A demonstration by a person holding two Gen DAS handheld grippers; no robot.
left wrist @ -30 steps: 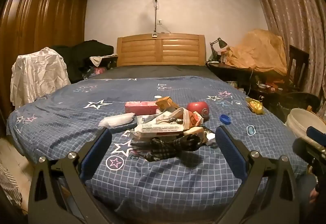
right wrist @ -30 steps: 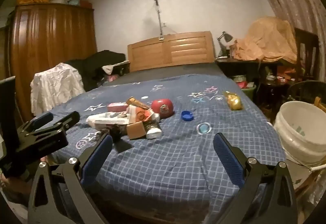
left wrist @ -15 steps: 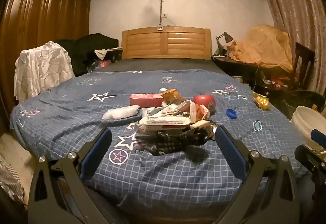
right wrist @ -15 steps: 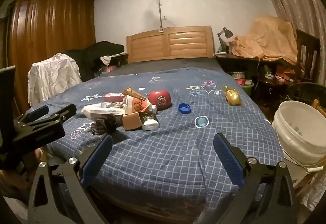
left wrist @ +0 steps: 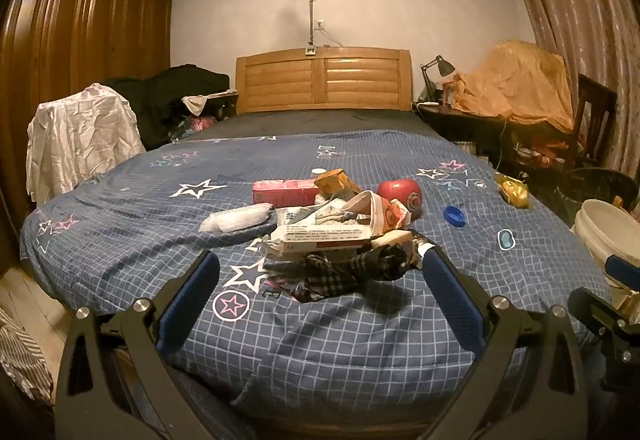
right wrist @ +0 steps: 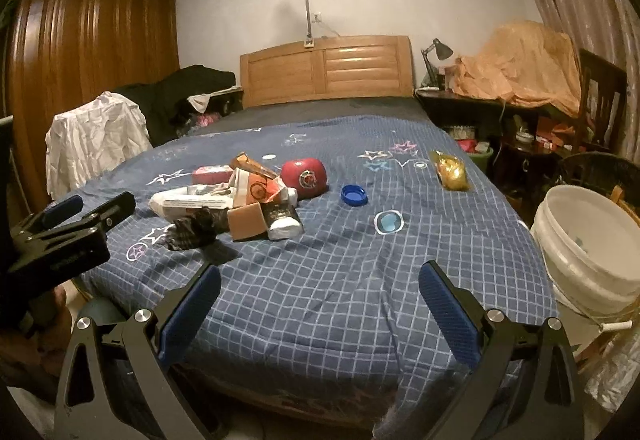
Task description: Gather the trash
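Observation:
A heap of trash [left wrist: 336,224] lies mid-bed: a pink carton [left wrist: 284,192], white wrappers, a clear plastic bag [left wrist: 236,218], a red round pouch [left wrist: 402,192] and a dark checked cloth [left wrist: 352,270]. A blue cap [right wrist: 354,195] and a yellow wrapper [right wrist: 452,170] lie apart to the right. My left gripper [left wrist: 320,276] is open, just short of the checked cloth. My right gripper [right wrist: 320,290] is open over bare quilt near the foot of the bed. A white bucket [right wrist: 588,252] stands on the floor at the bed's right.
The blue star-patterned quilt [left wrist: 120,208] covers the bed. A wooden wardrobe [left wrist: 80,52] and a chair draped in white cloth [left wrist: 80,136] stand left. A cluttered desk with a lamp [left wrist: 440,68] and a dark basket [right wrist: 600,168] are right.
Both grippers have moved forward toward the bed, so the trash heap looms larger. Both stay open and empty.

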